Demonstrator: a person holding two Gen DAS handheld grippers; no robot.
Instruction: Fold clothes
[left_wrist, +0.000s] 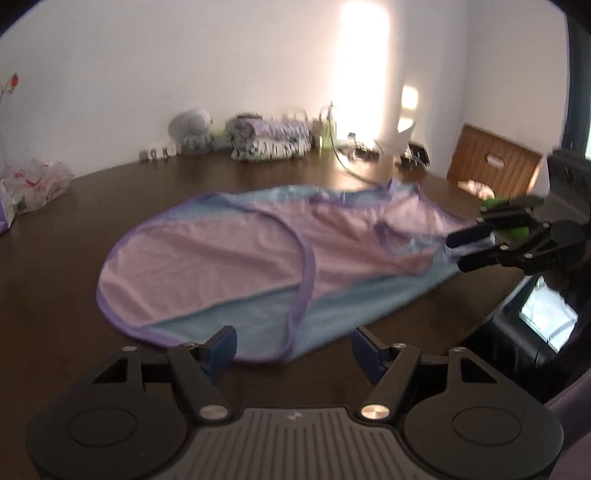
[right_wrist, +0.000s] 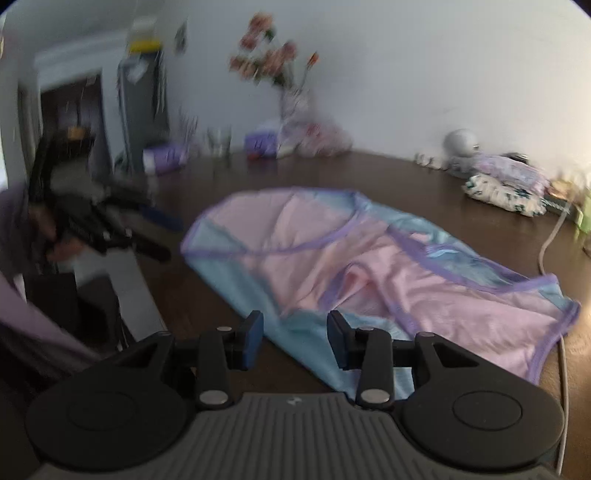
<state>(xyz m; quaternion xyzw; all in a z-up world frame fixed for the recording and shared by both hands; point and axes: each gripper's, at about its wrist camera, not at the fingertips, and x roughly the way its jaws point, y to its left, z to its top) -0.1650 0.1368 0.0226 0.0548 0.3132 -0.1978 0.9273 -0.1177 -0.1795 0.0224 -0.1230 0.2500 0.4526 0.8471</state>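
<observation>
Left wrist view: garment (left_wrist: 258, 254) lies lengthwise across bench (left_wrist: 74, 295), just ahead of left hand-held gripper (left_wrist: 293, 349), wide open, empty; right hand-held gripper (left_wrist: 461, 249), open, is at its far end.

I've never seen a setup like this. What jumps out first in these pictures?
A pink and blue garment lies spread across the middle of a dark wooden table. Two black grippers, the left gripper and right gripper, wait open at its near edges. A stack of folded clothes sits by the white wall.
</observation>
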